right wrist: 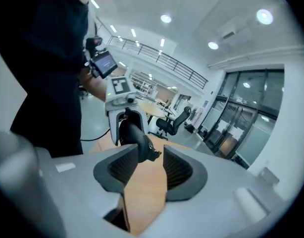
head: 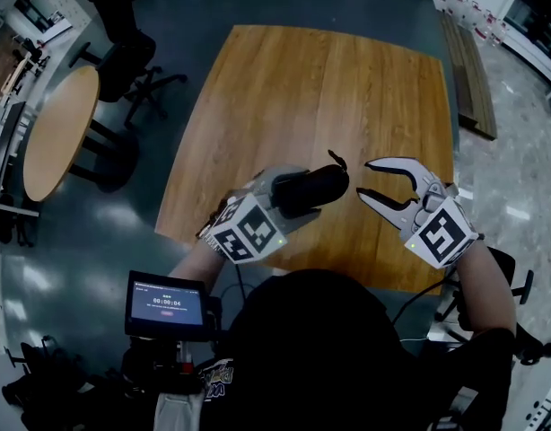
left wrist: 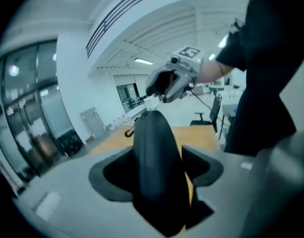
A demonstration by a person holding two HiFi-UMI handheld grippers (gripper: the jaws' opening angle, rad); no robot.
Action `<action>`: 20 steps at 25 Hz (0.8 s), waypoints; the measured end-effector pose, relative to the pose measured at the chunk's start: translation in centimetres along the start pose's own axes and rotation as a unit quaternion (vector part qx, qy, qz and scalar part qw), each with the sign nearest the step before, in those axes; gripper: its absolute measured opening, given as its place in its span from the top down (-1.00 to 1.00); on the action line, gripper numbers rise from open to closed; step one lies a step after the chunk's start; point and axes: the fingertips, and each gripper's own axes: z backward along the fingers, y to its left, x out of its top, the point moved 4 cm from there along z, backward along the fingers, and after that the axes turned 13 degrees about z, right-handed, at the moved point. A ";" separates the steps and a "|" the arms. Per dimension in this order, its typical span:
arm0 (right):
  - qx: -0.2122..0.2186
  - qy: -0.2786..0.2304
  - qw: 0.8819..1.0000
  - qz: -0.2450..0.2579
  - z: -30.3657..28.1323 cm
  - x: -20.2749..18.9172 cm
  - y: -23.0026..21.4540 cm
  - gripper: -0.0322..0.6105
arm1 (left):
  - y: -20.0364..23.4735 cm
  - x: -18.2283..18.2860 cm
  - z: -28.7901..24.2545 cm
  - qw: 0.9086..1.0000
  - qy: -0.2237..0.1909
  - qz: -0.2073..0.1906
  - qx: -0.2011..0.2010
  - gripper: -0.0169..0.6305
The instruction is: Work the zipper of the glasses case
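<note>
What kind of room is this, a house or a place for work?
Most likely an office or lab workspace, not a home. In view are a big square wooden table, a black swivel office chair and tall glass partition walls.

Glasses case point(head: 322, 187) end within left gripper point(head: 289, 199)
</note>
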 end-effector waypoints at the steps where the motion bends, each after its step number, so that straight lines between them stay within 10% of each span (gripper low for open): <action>1: -0.007 -0.007 1.000 -0.015 -0.3 0.3 -0.3 0.45 | -0.2 0.2 0.0 0.999 0.002 -0.044 0.026 0.00; 7: 0.000 0.037 0.998 0.059 -0.6 1.1 1.1 0.53 | -1.0 1.1 0.5 0.980 -0.014 -0.166 0.107 0.00; 11: -0.018 0.052 0.993 0.102 -0.3 1.1 1.8 0.64 | -1.6 0.5 1.2 0.988 -0.034 -0.132 0.076 0.00; 16: -0.001 0.100 0.948 0.303 -1.6 1.2 3.4 0.61 | -2.0 -1.0 1.4 0.996 -0.052 -0.072 -0.032 0.00; 20: 0.025 0.089 0.937 0.338 -1.9 1.7 4.4 0.58 | -2.2 -1.5 1.7 0.993 -0.075 -0.016 -0.085 0.00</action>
